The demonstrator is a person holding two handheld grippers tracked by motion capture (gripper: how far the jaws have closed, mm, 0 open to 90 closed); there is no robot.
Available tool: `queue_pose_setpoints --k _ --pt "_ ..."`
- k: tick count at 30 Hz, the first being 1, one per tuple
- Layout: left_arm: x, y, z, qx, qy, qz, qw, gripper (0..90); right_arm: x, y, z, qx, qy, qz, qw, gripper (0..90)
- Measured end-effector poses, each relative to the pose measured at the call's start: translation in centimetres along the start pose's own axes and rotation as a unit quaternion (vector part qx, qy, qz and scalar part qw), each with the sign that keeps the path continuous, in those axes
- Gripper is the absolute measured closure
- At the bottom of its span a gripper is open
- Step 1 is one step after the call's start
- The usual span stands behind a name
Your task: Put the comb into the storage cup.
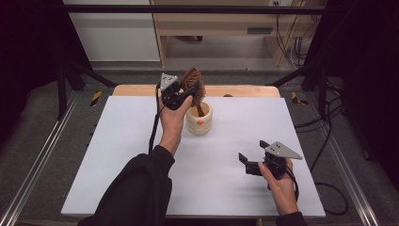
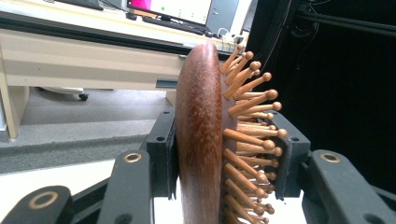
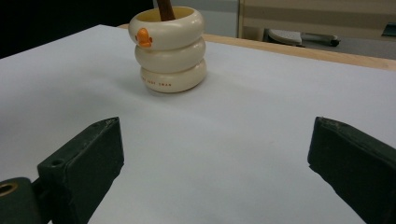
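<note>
Brush [image 1: 194, 83], handle standing in the cup [image 1: 199, 120], is clenched by the left tongs [image 1: 181, 96]. Right tongs [image 1: 251, 157] gape, released, above the bench [image 1: 122, 141].

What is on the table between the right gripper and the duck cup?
Nothing: just bare white table. In the right gripper view, the open right gripper looks straight across it to the cream cup, which holds the brush's handle.
</note>
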State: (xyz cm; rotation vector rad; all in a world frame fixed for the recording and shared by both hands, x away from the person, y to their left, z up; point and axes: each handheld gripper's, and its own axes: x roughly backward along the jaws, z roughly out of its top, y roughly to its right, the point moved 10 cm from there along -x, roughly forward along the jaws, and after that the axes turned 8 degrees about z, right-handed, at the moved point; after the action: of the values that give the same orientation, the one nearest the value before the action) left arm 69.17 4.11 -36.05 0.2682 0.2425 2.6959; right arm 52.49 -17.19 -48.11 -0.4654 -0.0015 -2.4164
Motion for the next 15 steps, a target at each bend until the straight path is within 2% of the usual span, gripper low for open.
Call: queue_pose_setpoints --k 15 --pt "-0.09 0.13 -0.37 0.001 -0.001 -0.002 1.0000 51.7 -0.05 -0.10 -0.03 -0.001 -0.001 0.002 1.0000 4.1"
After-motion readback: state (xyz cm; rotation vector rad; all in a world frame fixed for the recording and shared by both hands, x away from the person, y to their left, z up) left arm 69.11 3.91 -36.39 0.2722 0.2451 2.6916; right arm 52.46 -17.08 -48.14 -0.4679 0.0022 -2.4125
